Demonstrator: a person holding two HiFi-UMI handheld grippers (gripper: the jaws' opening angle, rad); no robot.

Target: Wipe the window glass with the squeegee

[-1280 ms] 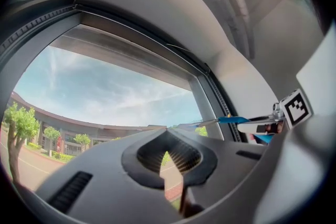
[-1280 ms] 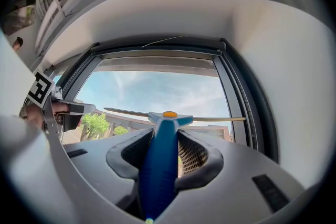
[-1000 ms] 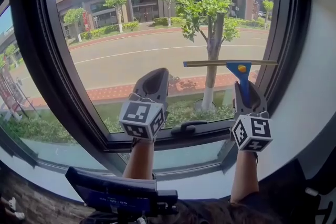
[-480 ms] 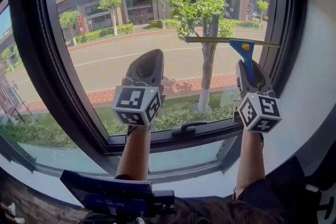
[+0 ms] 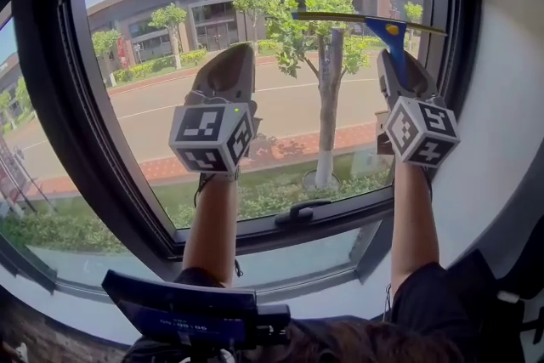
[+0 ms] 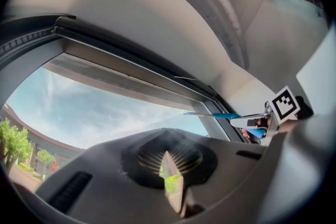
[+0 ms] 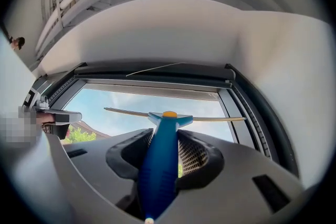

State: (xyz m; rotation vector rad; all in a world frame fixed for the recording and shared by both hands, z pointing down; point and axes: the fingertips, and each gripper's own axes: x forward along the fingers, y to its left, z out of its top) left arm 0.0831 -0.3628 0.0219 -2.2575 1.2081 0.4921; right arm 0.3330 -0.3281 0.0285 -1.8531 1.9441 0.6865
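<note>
The squeegee has a blue handle and a thin yellowish blade that lies level near the top right of the window glass. My right gripper is shut on the handle, just left of the right window frame. In the right gripper view the handle runs up between the jaws to the blade under the top frame. My left gripper is held up before the middle of the glass, shut with nothing in it. In the left gripper view its jaws meet, and the squeegee shows at the right.
A dark window frame surrounds the pane, with a black latch handle on the bottom rail. A white wall lies to the right. A dark device sits below at my chest. Trees, a road and a building lie outside.
Both grippers have risen along the glass. The squeegee blade went from mid-height on the right to near the top frame, still held by the right gripper.
</note>
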